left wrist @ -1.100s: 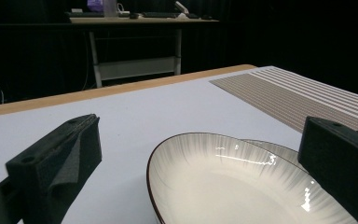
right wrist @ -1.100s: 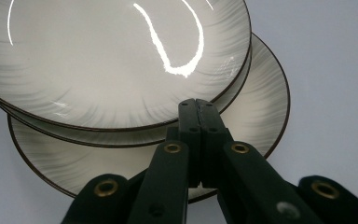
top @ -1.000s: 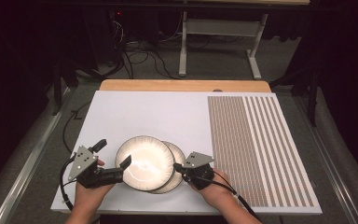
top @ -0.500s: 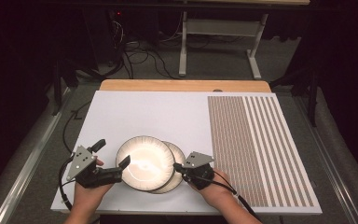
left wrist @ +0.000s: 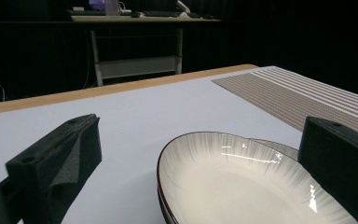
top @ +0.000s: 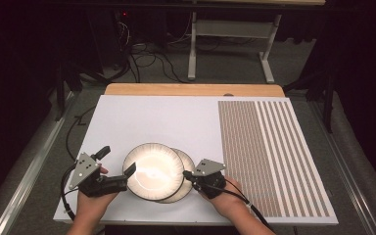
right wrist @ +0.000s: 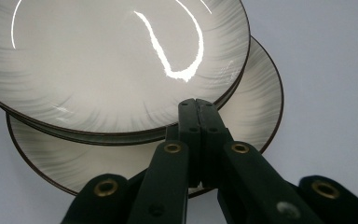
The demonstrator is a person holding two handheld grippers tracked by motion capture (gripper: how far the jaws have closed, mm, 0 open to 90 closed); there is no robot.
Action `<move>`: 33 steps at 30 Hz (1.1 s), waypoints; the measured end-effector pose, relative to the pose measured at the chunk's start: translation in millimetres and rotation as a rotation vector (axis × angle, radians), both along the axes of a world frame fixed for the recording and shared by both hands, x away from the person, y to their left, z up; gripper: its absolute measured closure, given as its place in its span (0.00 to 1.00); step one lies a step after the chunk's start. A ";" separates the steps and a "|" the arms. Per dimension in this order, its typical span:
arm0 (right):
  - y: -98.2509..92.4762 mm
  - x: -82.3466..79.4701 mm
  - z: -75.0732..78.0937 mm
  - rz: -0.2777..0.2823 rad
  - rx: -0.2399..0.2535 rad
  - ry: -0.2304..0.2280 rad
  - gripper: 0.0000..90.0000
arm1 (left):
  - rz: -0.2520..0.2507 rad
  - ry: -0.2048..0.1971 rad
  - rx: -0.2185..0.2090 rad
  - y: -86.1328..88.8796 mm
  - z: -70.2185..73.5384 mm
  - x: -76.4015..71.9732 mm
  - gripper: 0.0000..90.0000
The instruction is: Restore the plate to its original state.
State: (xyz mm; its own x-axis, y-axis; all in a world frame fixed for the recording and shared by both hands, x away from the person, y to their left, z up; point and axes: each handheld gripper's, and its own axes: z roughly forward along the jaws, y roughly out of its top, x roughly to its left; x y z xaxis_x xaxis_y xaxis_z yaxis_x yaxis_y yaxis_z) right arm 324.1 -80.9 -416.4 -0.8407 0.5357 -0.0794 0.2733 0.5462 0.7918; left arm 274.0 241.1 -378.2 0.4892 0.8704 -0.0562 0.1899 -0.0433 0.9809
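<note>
High view: two stacked plates (top: 152, 171) near the table's (top: 176, 122) front edge. My left gripper (top: 116, 166) is spread around the top rim; my right gripper (top: 186, 174) is pressed together, empty. Ceramic: stiff, glossy, slippery, breakable. I'd pinch the rim.

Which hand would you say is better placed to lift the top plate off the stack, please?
Probably the left. The left claw stands open astride the top plate's rim, ready to close. The right claw is shut, tips together above the lower plate.
</note>
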 end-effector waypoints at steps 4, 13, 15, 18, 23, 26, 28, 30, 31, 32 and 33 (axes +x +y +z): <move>-2.0 0.5 0.7 -0.003 -0.009 -0.002 1.00 | 0.000 0.001 0.000 0.0 0.0 0.1 0.00; -2.8 -0.2 0.9 -0.003 -0.009 -0.002 1.00 | 0.000 0.003 0.002 0.8 0.1 0.0 0.00; -2.9 -0.7 0.8 -0.009 -0.001 0.004 1.00 | -0.001 0.003 0.002 1.0 0.1 0.0 0.00; -4.4 -0.3 1.5 -0.012 -0.010 0.000 1.00 | -0.001 0.004 0.003 1.0 -0.1 0.1 0.00; -8.6 1.1 3.7 -0.023 0.002 -0.001 1.00 | -0.001 0.005 0.001 1.1 -0.4 0.4 0.00; -9.5 0.5 4.0 -0.027 0.001 0.001 1.00 | -0.002 0.006 0.002 0.6 -0.4 0.4 0.00; -9.5 0.5 4.0 -0.027 0.001 0.000 1.00 | -0.002 0.005 0.002 0.6 -0.4 0.3 0.01; -9.4 0.3 4.0 -0.026 0.002 0.001 1.00 | -0.002 0.006 0.002 0.9 -0.5 0.3 0.01; -9.5 0.4 4.0 -0.024 0.001 -0.001 1.00 | -0.001 0.006 0.001 1.0 -0.5 0.4 0.01; -9.5 0.4 4.0 -0.024 0.001 -0.001 1.00 | 0.000 0.007 0.000 1.1 -0.6 0.4 0.01; -9.6 0.3 4.1 -0.024 0.000 -0.001 1.00 | 0.000 0.007 -0.001 1.3 -0.6 0.4 0.01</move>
State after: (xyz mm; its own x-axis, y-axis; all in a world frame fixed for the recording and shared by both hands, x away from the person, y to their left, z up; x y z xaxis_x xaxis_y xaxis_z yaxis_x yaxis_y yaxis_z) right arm 324.5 -90.5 -412.3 -0.8273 0.5560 -0.0803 0.2856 0.5394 0.7921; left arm 274.3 242.4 -378.8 0.4885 0.8705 -0.0602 0.1966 -0.0426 0.9796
